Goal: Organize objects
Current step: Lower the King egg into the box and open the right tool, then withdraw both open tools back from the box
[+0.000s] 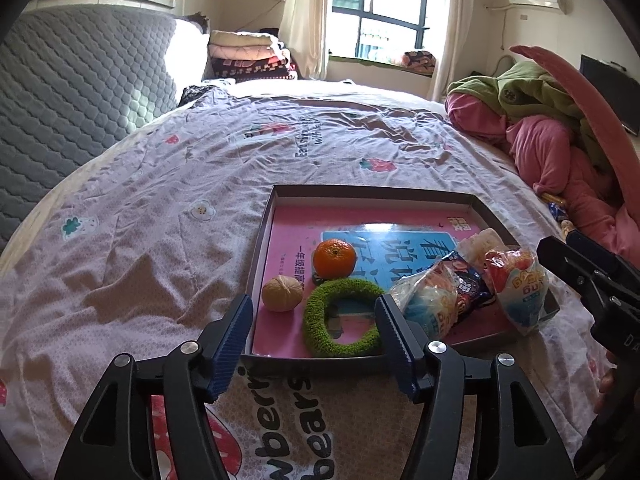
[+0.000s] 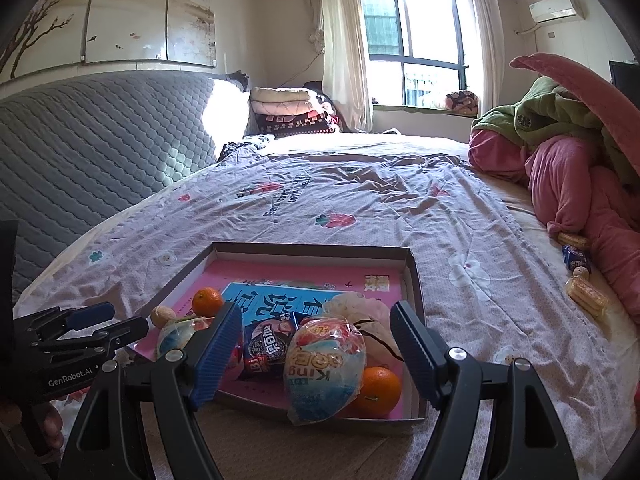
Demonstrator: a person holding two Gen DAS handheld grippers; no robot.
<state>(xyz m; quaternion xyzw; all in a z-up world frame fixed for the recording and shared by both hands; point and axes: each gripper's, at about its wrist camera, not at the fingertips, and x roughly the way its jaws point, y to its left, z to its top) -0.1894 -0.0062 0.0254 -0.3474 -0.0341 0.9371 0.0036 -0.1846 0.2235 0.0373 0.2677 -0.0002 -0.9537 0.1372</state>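
Note:
A shallow box tray (image 1: 372, 193) with a pink book inside lies on the bed. It holds an orange (image 1: 334, 259), a walnut (image 1: 282, 293), a green fuzzy ring (image 1: 316, 312) and several snack packets (image 1: 516, 284). My left gripper (image 1: 314, 344) is open and empty at the tray's near edge, its jaws either side of the green ring. In the right wrist view the tray (image 2: 416, 276) shows a second orange (image 2: 378, 391), a dark packet (image 2: 266, 346) and a clear packet (image 2: 324, 368). My right gripper (image 2: 316, 354) is open and empty above the clear packet.
The bed has a lilac printed sheet (image 1: 200, 168). A pink and green heap of bedding (image 2: 568, 168) lies at the right, with loose biscuits and a blue candy (image 2: 576, 258) beside it. A grey quilted headboard (image 2: 100, 140) stands at the left.

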